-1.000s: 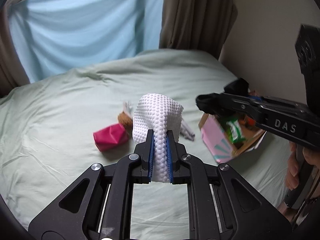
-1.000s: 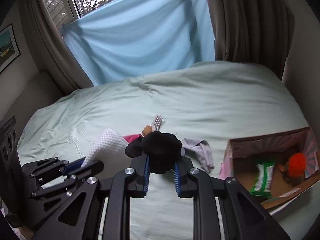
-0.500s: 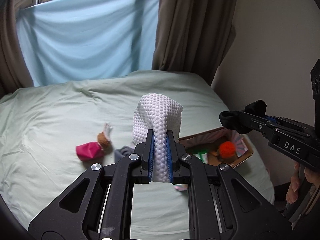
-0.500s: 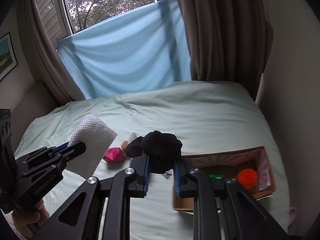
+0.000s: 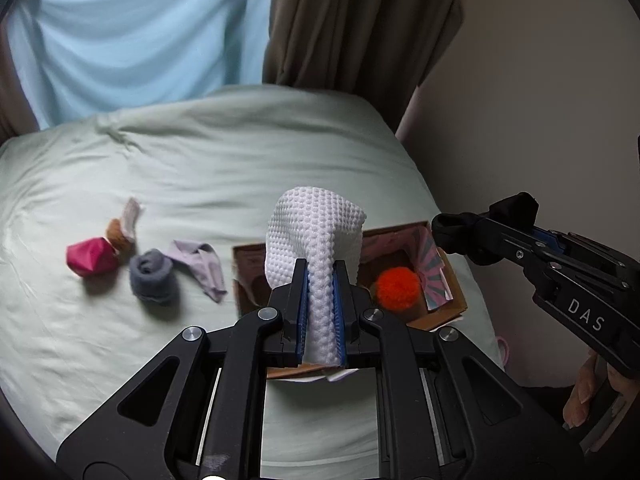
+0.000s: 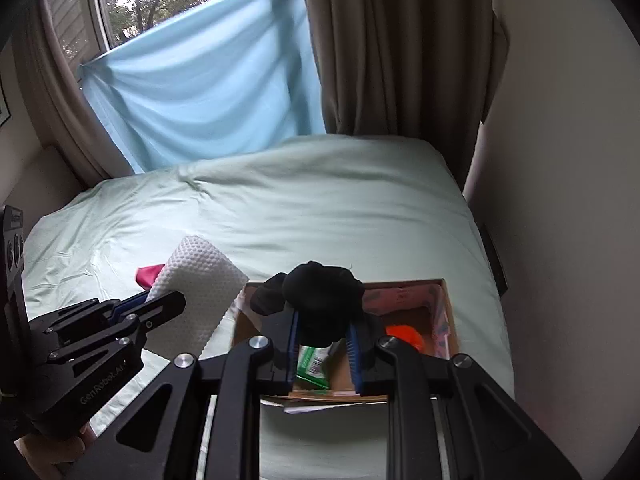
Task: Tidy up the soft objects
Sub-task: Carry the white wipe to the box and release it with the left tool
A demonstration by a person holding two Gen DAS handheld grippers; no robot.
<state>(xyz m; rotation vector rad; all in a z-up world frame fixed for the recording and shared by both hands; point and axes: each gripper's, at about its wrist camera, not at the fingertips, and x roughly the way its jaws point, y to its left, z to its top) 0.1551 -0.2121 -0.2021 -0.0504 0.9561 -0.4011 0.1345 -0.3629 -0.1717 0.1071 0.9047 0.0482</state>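
Across the pale green bed (image 5: 224,168), which fills most of both views, a blue sheet (image 5: 132,36) and a brown curtain (image 5: 360,24) hang behind. Near the bed's right edge sits one open cardboard box (image 5: 450,284), holding one orange pom-pom (image 5: 398,288) and, in the right wrist view, a green packet (image 6: 314,362). Over the box's left side the left gripper (image 5: 320,308) is clamped tight on a white waffle-weave cloth (image 5: 316,232), which bulges up above the blue pads and hides part of the box. Over the box, the right gripper (image 6: 323,340) has its jaws pinched on a black fabric bundle (image 6: 320,296). Four loose soft things lie left of the box: one lilac cloth (image 5: 202,264), one rolled grey sock (image 5: 152,276), one magenta bundle (image 5: 90,256) and one small brown-and-white piece (image 5: 122,228), the last two touching.
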